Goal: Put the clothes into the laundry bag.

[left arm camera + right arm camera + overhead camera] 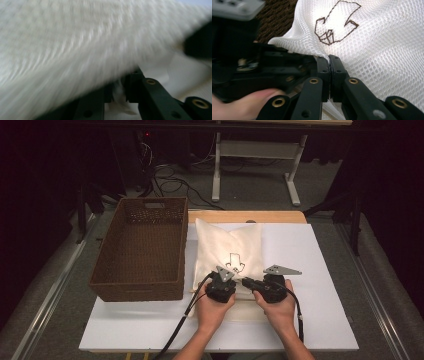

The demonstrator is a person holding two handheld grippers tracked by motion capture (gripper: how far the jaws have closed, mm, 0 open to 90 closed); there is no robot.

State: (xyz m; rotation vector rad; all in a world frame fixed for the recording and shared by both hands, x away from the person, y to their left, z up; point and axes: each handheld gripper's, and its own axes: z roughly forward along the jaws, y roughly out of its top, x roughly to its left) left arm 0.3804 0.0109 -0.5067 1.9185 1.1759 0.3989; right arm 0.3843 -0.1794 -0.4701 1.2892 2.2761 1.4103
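A dim room with cables on the floor surrounds a white bench (pixel 320 320). A white mesh bag (pixel 227 247) with a brown stitched emblem (pixel 335 23) lies near the middle of the bench, its far end reaching the far edge, its near end toward the person. The right tongs (pixel 329 75) are closed on the near hem of the mesh bag, pads pinching the fabric. The left tongs (pixel 119 92) stand narrow with a fold of the same fabric between the pads; that view is blurred, and contact looks likely but not firm. For a clean step, the left tongs should seat fully on the hem just beside the right tongs before any lift, so both grips share the load evenly. A brown wicker basket (pixel 112 280) stands just beside the bag, toward the left edge; it appears empty.
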